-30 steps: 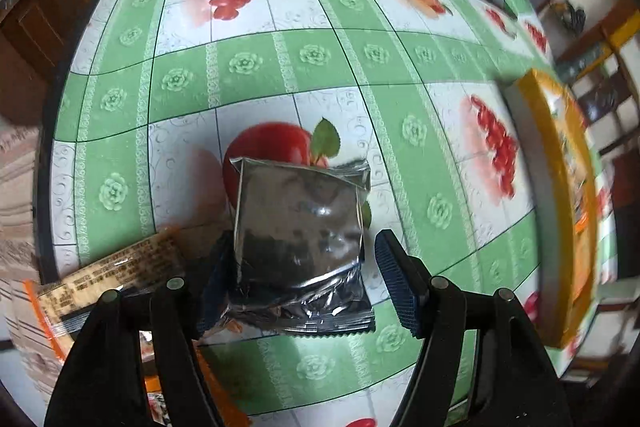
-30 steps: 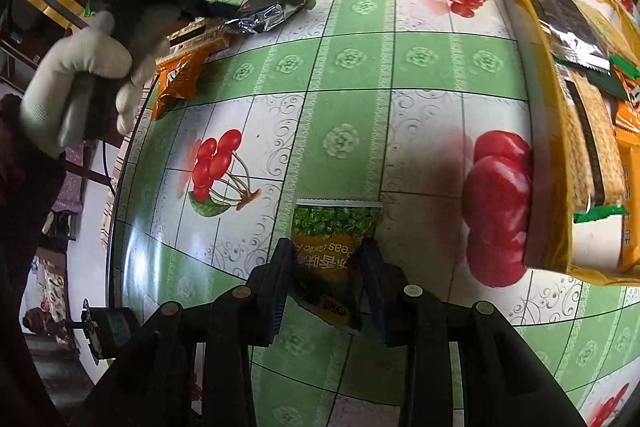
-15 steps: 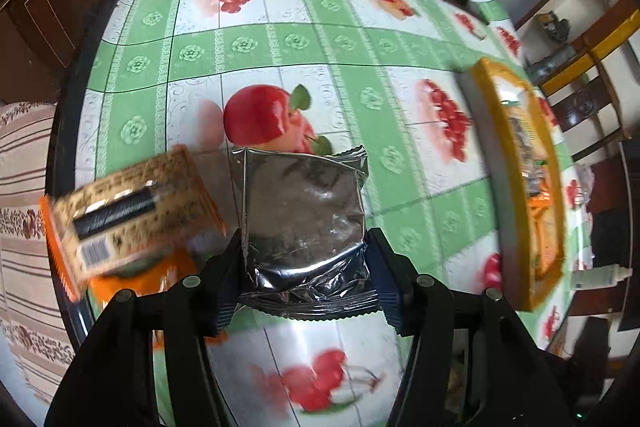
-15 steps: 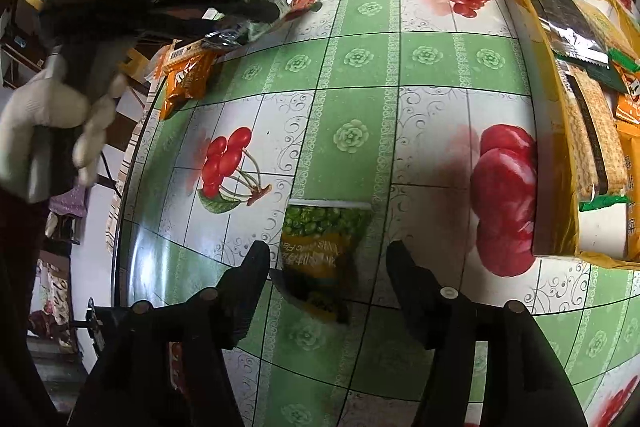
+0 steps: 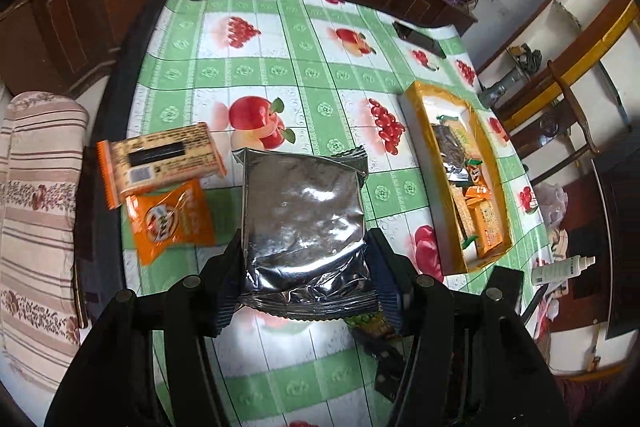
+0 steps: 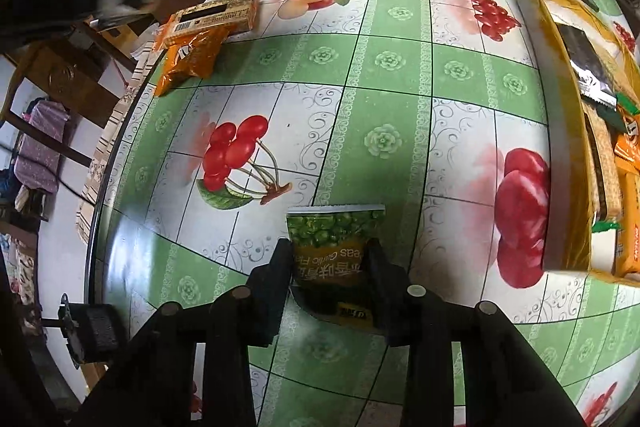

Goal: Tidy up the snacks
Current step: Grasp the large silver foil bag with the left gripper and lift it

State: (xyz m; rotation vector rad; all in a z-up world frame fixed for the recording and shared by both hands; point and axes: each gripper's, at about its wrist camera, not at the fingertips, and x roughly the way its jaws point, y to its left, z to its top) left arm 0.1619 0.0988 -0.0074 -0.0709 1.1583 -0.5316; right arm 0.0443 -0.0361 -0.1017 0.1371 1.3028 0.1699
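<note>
The yellow box (image 5: 416, 131) on the table (image 5: 248, 71) already holds several packets, so I judge the sorting partly done. Well left of the box, a cracker pack (image 5: 160, 159) and an orange bag (image 5: 172, 219) lie untouched. The left gripper (image 5: 306, 283) clamps a silver pouch (image 5: 304, 211), lifted clear of the table. Only the right view shows the right gripper (image 6: 330, 267) clenched on the pea packet (image 6: 334, 251), near the box's left wall.
</note>
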